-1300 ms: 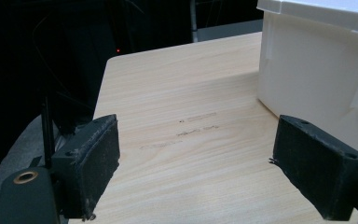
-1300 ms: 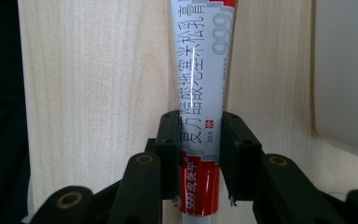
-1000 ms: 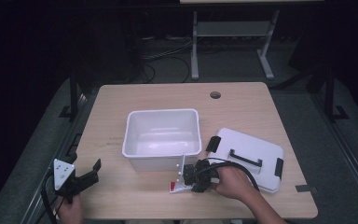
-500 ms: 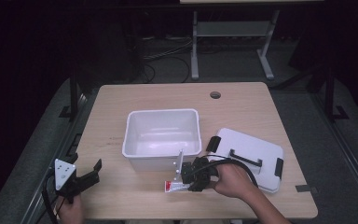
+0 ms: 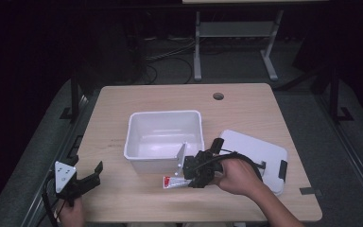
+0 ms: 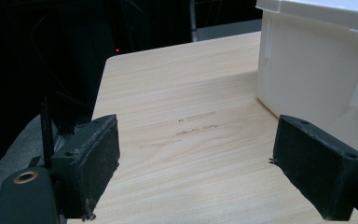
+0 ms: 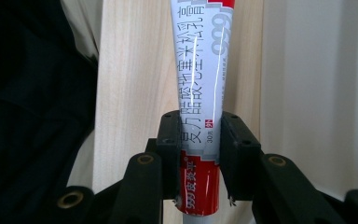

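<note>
On the wooden bench [image 5: 246,109], the red-and-white tube [image 7: 200,116] is being lifted further off the surface, clamped in the right hand-held gripper [image 5: 189,176] beside the white bin [image 5: 164,163], probably its destination; the left hand-held gripper [image 6: 200,172] is being kept wide and empty

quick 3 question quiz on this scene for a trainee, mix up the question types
1. True or false: the right gripper is shut on the tube.
2. Which thing lies to the right of the white bin in the high view? A) a white lid B) a blue cup C) a metal tray
3. Fill in: the left gripper is ____, with bare table between its pads.

Key: 1 true; 2 A, the white lid; 3 open.
</note>
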The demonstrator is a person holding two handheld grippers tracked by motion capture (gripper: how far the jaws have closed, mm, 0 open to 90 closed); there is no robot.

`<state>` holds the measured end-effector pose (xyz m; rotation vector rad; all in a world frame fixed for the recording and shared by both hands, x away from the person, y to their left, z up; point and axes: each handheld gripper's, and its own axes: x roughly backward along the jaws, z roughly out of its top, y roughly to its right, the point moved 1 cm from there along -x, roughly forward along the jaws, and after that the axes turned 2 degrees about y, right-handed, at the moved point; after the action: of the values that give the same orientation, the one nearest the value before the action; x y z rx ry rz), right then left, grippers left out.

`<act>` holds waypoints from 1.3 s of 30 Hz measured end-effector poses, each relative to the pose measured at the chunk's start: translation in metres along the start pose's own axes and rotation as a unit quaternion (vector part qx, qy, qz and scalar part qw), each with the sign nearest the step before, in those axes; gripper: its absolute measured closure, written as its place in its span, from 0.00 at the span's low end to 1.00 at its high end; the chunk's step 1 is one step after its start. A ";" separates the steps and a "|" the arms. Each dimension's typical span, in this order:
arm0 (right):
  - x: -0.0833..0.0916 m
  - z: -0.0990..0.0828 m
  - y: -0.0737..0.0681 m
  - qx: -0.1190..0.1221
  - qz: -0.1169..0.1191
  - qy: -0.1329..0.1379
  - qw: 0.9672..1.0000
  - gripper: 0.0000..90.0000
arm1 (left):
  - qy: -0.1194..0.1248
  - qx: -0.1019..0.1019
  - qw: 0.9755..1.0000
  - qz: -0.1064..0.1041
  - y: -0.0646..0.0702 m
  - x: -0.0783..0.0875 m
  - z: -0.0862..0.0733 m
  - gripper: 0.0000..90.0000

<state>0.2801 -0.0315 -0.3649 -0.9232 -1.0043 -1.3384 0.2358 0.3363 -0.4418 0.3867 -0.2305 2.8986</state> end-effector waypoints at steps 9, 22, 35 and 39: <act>0.020 0.013 0.002 0.005 -0.004 0.000 1.000 0.79 | 0.002 -0.001 1.000 0.001 0.000 0.000 0.000 0.15; 0.049 0.034 0.011 0.003 -0.010 -0.001 1.000 0.79 | 0.003 -0.001 1.000 0.002 0.000 0.001 0.001 0.15; 0.067 0.047 0.038 -0.011 -0.024 -0.007 1.000 0.79 | 0.003 -0.001 1.000 0.002 0.000 0.001 0.001 0.15; 0.068 0.051 0.046 -0.013 -0.027 -0.009 1.000 0.79 | 0.003 -0.001 1.000 0.002 0.000 0.001 0.001 0.15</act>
<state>0.3221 -0.0041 -0.2824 -0.9349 -1.0349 -1.3927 0.2349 0.3364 -0.4410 0.3764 -0.2321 2.9023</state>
